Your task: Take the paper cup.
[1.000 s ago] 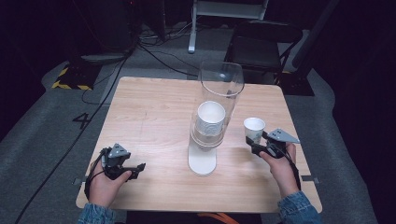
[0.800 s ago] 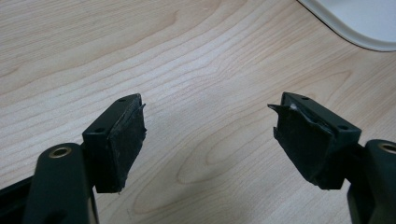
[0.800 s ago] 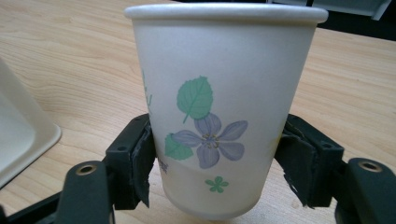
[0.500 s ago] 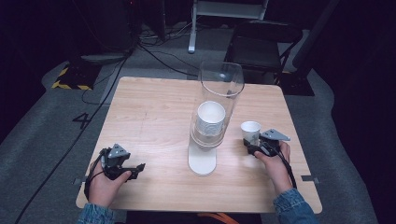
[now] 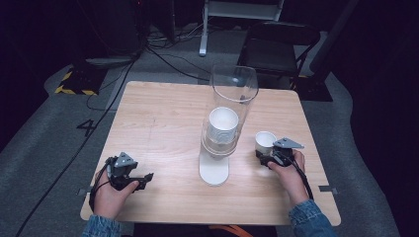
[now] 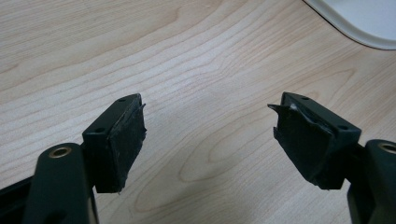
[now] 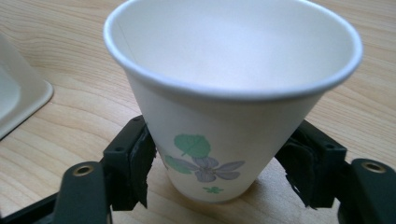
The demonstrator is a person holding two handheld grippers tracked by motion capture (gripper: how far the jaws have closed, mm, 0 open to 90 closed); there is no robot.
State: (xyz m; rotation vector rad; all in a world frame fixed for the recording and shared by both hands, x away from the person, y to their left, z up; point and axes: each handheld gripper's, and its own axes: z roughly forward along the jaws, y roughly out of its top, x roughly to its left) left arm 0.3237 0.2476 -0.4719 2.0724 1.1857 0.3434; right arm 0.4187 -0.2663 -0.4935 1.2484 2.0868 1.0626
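One camera looked down from overhead toward twelve o'clock across the table [image 5: 163, 123]. Two rode low between jaws, close to the wood; the right one shared the paper cup [image 7: 231, 98].

Light wooden bench [image 5: 163, 123] on grey floor [image 5: 44, 143]. White-based clear cup dispenser [image 5: 214, 170] stands at centre. Flowered paper cup [image 5: 265, 142] rests upright just right.

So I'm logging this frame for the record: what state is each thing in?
Paper cup: upright, empty, standing on the table between the right gripper's jaws.
Right gripper: jaws at the cup's sides; contact unclear.
Left gripper: open, empty, low over bare wood.
Clear dispenser tube: upright on its white base, holding a cup stack.
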